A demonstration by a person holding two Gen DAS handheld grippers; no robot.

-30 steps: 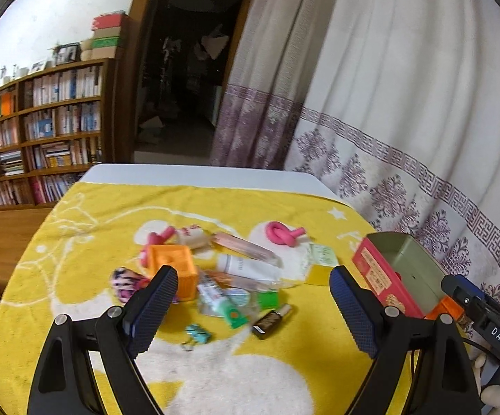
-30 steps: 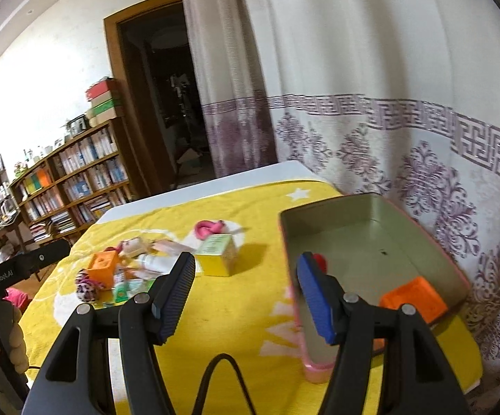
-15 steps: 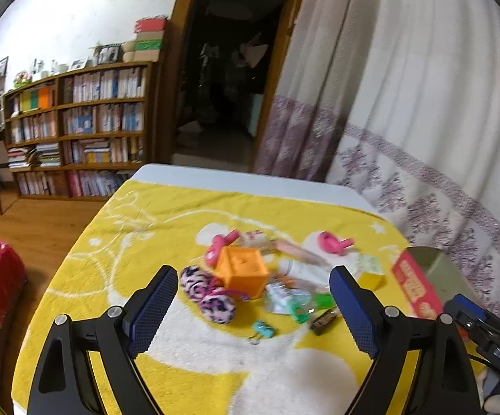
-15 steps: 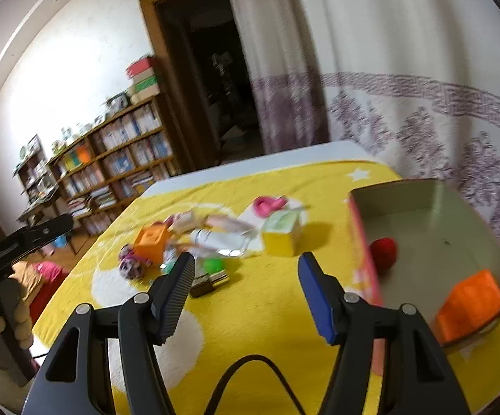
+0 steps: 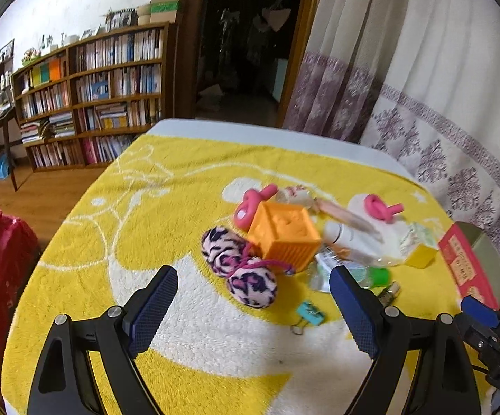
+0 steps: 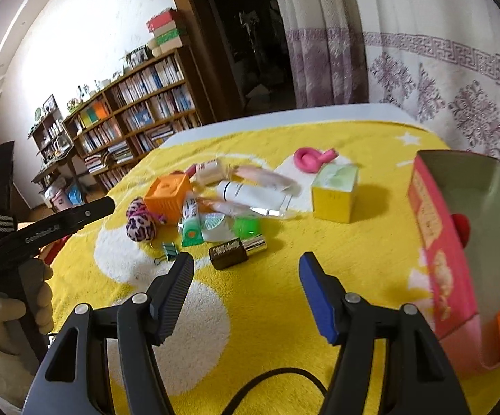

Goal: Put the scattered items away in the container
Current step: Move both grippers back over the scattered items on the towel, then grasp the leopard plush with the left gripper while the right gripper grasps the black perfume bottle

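Both my claws hung released: left claw [image 5: 253, 306] faced soft pompoms [image 5: 238, 269] at twelve o'clock, squeezable anywhere; right claw [image 6: 246, 288] empty.

From my left wrist view the container [image 5: 471, 259] is mostly cut off at the right edge. My right view crops its near corner too. The pink-wrapped tube [image 6: 267, 176] is motion-blurred; I can't read the brown bottle [image 6: 231, 252] label.

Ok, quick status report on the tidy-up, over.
Both tongs open and empty, left, right. Clutter pile loose on yellow towel. Container holds two items. Nothing blocking.
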